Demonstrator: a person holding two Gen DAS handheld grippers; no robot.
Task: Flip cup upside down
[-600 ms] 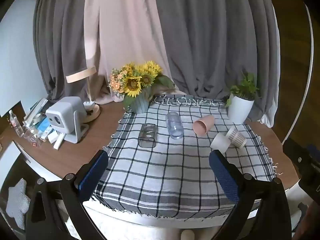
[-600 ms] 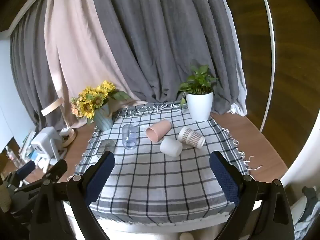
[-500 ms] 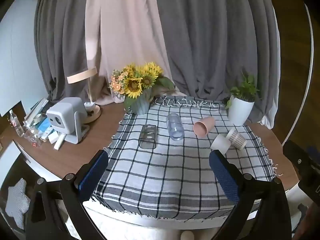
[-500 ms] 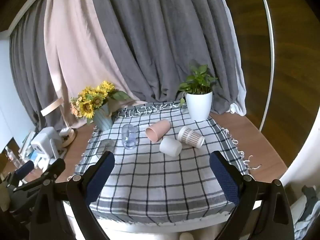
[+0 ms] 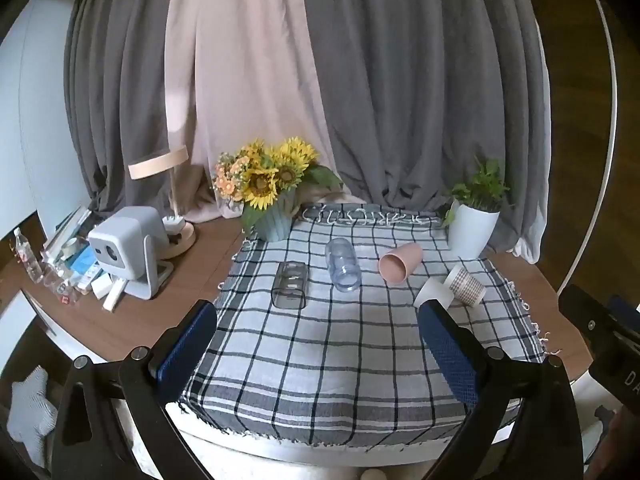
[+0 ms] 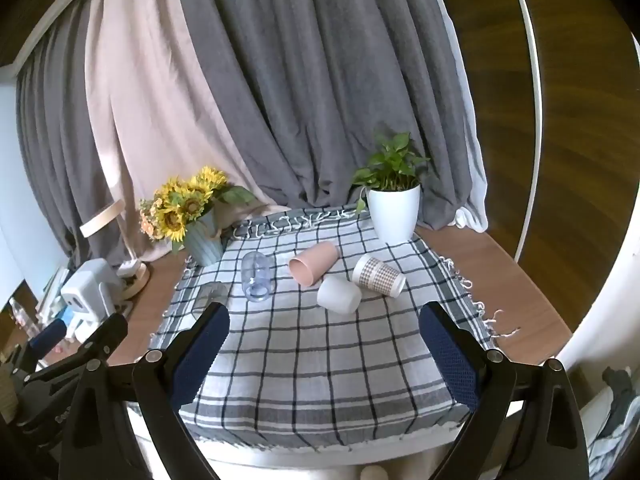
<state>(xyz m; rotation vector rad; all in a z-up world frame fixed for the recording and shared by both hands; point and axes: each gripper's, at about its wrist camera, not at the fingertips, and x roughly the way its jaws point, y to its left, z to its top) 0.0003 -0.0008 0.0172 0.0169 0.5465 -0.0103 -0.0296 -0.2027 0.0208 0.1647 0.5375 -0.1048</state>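
Several cups lie on their sides on the checked cloth [image 5: 328, 352]: a smoky square glass [image 5: 290, 285], a clear bluish glass [image 5: 343, 269], a pink cup [image 5: 400, 266], a white cup [image 5: 432, 294] and a patterned paper cup [image 5: 466, 285]. In the right wrist view they are the clear glass [image 6: 256, 276], pink cup [image 6: 314, 266], white cup [image 6: 339, 294] and patterned cup [image 6: 378, 276]; the smoky glass [image 6: 211, 295] is partly hidden. My left gripper [image 5: 320, 348] and right gripper [image 6: 324, 348] are both open and empty, above the table's near edge.
A sunflower vase [image 5: 272, 200] and a potted plant in a white pot [image 5: 474, 220] stand at the back of the cloth. A white projector [image 5: 126, 250], a lamp [image 5: 168, 200] and small clutter sit on the wooden table at the left. Curtains hang behind.
Both views have shifted only slightly; the cups sit a little lower and nearer in the left wrist view. No cup has moved and both grippers stay open.
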